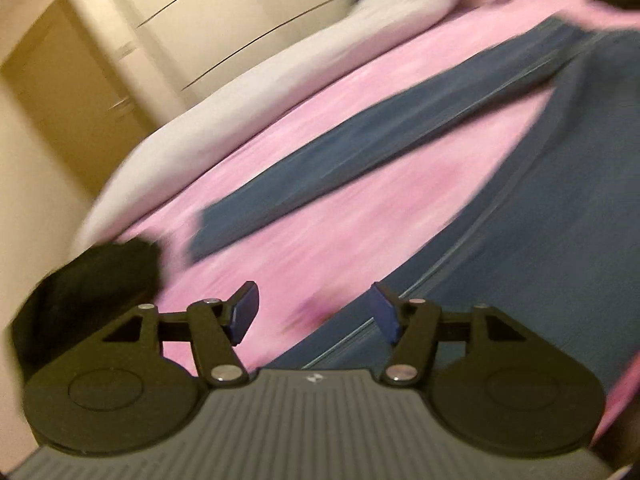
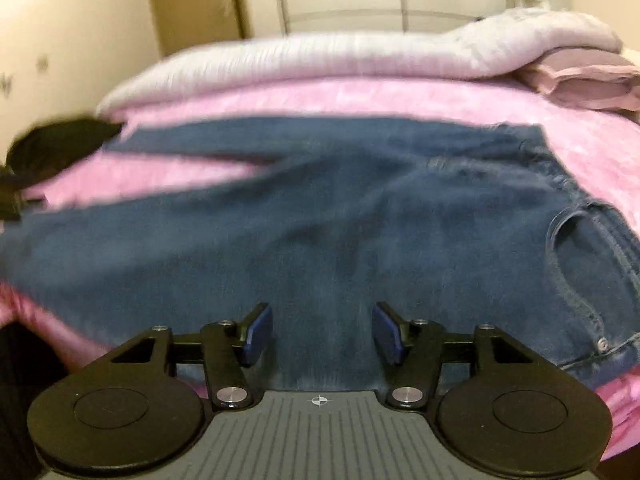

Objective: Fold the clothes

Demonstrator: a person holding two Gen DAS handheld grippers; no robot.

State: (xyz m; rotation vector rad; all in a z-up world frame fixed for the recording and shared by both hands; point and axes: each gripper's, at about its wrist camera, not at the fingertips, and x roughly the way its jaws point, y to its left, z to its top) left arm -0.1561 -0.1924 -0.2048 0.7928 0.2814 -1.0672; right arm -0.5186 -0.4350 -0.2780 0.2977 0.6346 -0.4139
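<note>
A pair of blue jeans lies spread flat on a pink bedsheet, waistband and pocket at the right, legs running left. In the blurred, tilted left wrist view the jeans fill the right side, with one leg stretching down to the left. My left gripper hovers open over the sheet beside the near leg's edge, nothing between its blue pads. My right gripper stands open just above the denim of the near leg, pads apart and holding nothing.
A folded pale blanket lies along the far side of the bed, with a mauve pillow at the far right. A black garment sits at the bed's left end, also black garment. Wardrobe doors and a wall stand behind.
</note>
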